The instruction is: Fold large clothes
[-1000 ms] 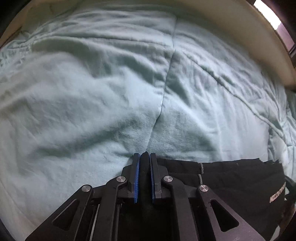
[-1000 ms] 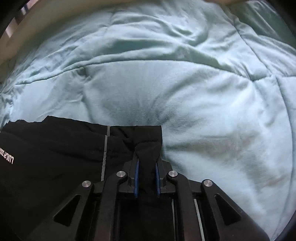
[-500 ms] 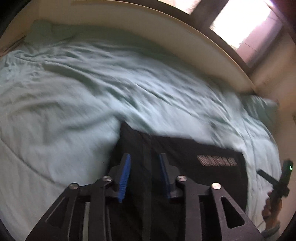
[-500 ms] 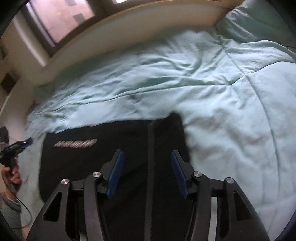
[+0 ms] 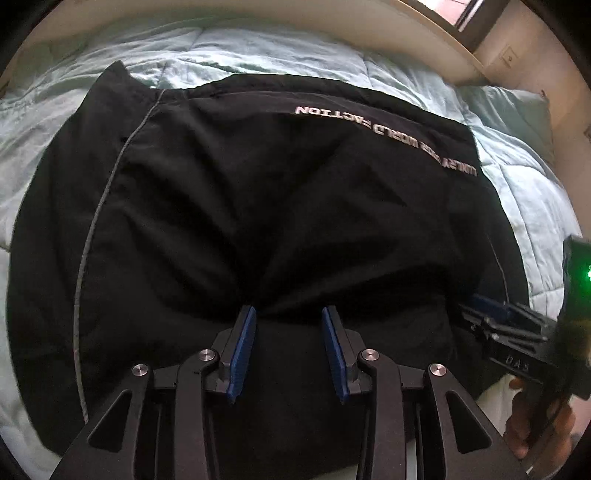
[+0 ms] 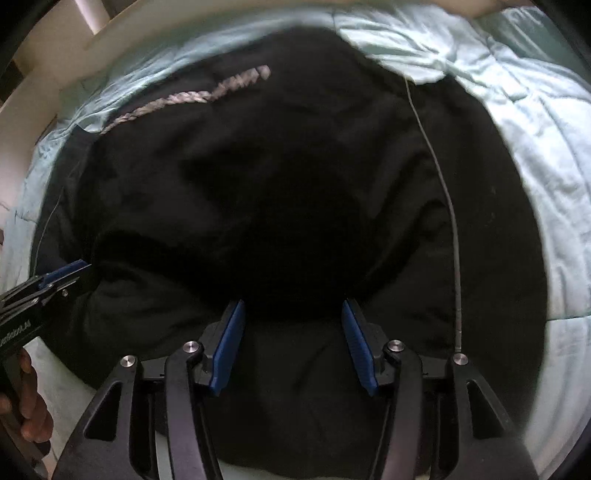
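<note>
A black garment (image 5: 258,206) with grey piping and white lettering lies folded flat on a pale green quilt (image 5: 517,177). It fills the right wrist view too (image 6: 295,184). My left gripper (image 5: 289,314) is open, its blue pads just above the garment's near edge, holding nothing. My right gripper (image 6: 293,306) is open wide over the near edge as well, empty. The right gripper shows at the right edge of the left wrist view (image 5: 517,332); the left gripper shows at the left edge of the right wrist view (image 6: 44,284).
The quilt (image 6: 535,155) covers a bed with a cream headboard (image 5: 424,33) along the far side. A window (image 5: 454,11) is at the upper right. A pillow (image 5: 517,107) lies at the bed's right end.
Both grippers let go of the garment's far edge, opened, and pulled back to its near edge. The garment now lies folded flat on the quilt.
</note>
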`<state>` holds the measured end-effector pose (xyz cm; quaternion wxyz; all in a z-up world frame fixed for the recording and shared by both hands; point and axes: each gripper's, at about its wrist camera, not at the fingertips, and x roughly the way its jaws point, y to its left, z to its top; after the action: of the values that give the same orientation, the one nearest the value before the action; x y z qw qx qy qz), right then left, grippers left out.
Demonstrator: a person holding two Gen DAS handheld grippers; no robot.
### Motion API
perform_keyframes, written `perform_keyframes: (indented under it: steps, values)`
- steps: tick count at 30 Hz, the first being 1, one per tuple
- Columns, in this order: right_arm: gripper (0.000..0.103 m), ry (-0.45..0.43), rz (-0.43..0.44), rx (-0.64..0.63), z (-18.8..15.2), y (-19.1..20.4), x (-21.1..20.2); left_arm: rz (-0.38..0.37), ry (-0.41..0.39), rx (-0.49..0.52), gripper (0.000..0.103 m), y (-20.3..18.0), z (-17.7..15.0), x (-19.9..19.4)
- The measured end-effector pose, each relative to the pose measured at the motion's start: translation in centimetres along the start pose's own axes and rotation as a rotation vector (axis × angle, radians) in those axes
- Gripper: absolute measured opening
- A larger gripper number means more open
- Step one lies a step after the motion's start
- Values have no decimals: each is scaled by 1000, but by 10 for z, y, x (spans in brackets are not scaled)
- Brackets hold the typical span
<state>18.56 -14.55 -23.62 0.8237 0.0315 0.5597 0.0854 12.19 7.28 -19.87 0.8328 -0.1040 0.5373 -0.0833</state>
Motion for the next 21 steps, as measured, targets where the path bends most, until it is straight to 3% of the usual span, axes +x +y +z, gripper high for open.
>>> perform_keyframes:
  steps: [4,8,11,12,14,16,18,21]
  values:
    - [57,16,25,-12,10,4,-16,-26,11,-6,38,-3,9,-17]
    - [57,-127,102,-57,45,20,-49,-80,-73,10,38,-6,34,-49]
    - [57,-130,71,-49,80,29,-32,-93,-94,-78,39,6,62,-43]
    - [57,-118,61,-39,89,29,-20,-82,-78,-103,39,16,71,-32]
    - [57,-37,57,-17,102,25,16,-65,46,-152,38,34,84,10]
    - [56,22,67,8,109,20,44,-95,135,-185,38,45,88,39]
    - [56,22,63,5,111,23,52,-96,143,-210,38,50,91,41]
    - [55,18,65,2,110,25,44,-69,112,-157,38,39,88,31]
